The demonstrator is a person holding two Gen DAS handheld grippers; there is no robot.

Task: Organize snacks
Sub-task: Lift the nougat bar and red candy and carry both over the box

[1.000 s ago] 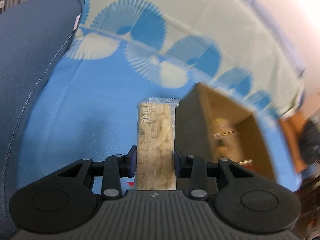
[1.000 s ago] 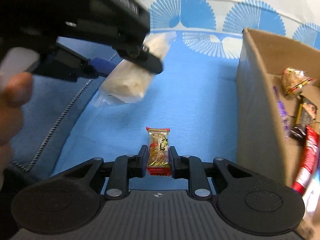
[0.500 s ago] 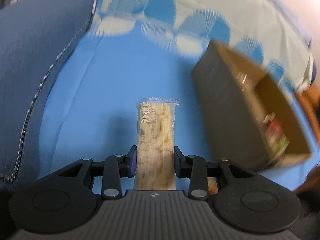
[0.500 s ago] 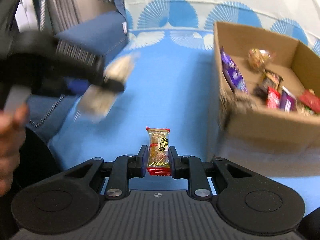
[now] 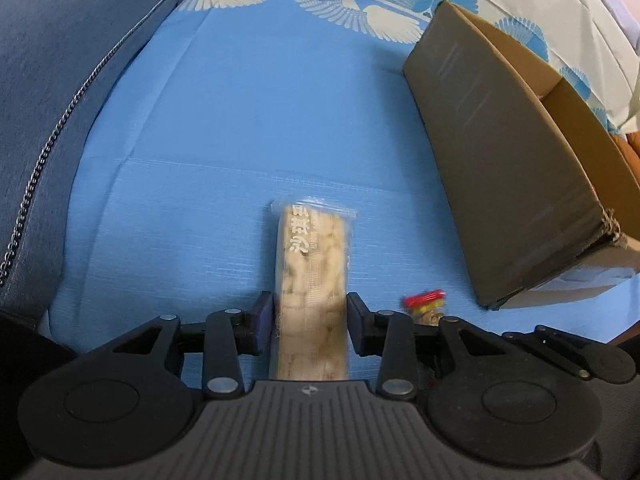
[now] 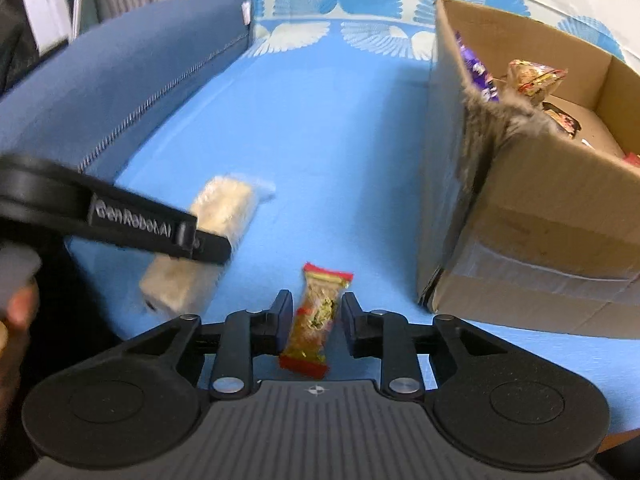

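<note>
Left wrist view: my left claw (image 5: 310,320) is closed to the width of a long pale cracker bar in a clear wrapper (image 5: 310,264). Both fingers press its sides and its far end points out over the bright blue seat cover with white fan shapes (image 5: 208,128). The bar sits over the near middle of the cover, toward its front edge.

My right claw (image 6: 316,320) is parted only a little. A small gold snack packet with red ends (image 6: 318,308) lies tilted between its fingers. A sliver of blue shows between the wrapper and the right-hand finger, so I read it as not clamped (the picture is a bit smeared there). This packet is also by the front edge of the cover, just right of the bar.

An open brown cardboard box (image 6: 540,220) stands on the right side of the cover, near both claws but apart from them. Inside it are a purple wrapper (image 6: 476,68) and a crinkled gold-and-red bag (image 6: 534,76). A dark blue cushion with a zip (image 6: 120,80) runs along the left edge.
</note>
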